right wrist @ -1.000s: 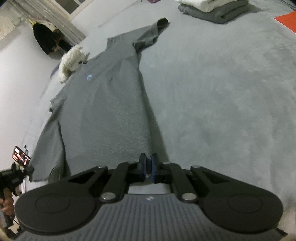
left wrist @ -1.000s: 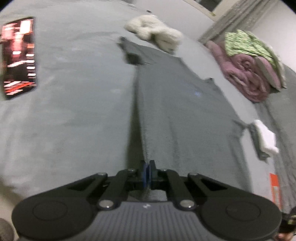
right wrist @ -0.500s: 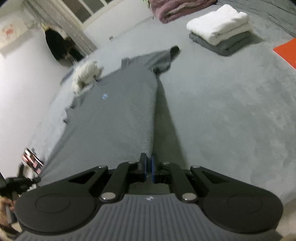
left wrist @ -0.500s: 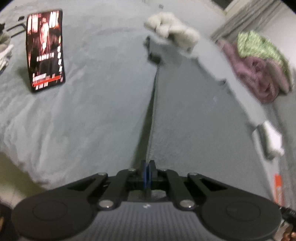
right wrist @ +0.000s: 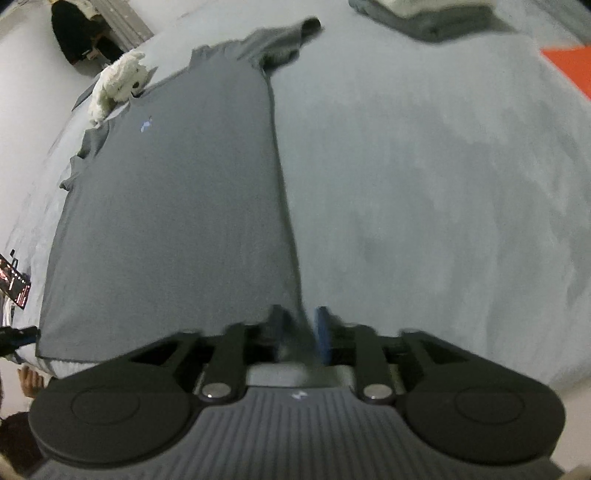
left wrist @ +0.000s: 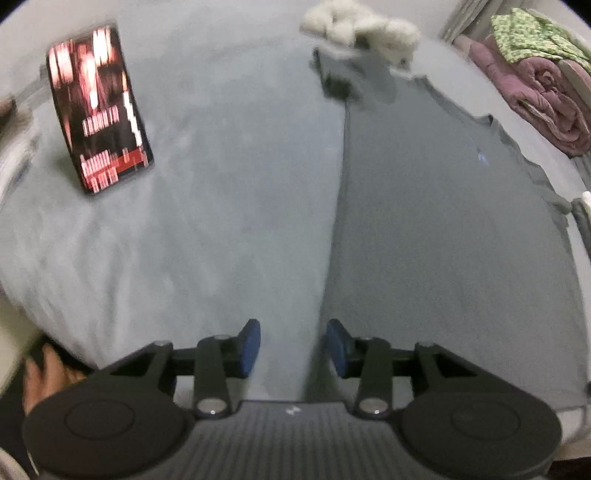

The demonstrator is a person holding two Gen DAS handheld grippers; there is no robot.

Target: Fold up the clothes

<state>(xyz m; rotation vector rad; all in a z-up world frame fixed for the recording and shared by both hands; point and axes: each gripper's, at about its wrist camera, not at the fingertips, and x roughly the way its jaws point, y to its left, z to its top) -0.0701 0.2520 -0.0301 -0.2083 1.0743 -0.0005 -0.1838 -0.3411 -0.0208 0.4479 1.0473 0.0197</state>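
A dark grey T-shirt [left wrist: 443, 229] lies spread flat on the light grey bed cover [left wrist: 221, 206], collar away from me. My left gripper [left wrist: 293, 345] is open at the shirt's near left hem corner, and the side edge runs between its blue pads. In the right wrist view the same T-shirt [right wrist: 177, 206] fills the left half. My right gripper [right wrist: 300, 334] is open at the near right hem corner, with the cloth edge lying between its fingers, not clamped.
A lit phone [left wrist: 98, 107] stands on the cover at the left. A white plush toy [left wrist: 362, 27] lies by the collar. Rolled pink and green blankets [left wrist: 539, 77] sit at the far right. Folded clothes [right wrist: 432, 18] and an orange sheet [right wrist: 569, 62] lie right of the shirt.
Both grippers were shut on the shirt's hem corners and holding the cloth raised; now both have opened and the shirt lies flat on the bed.
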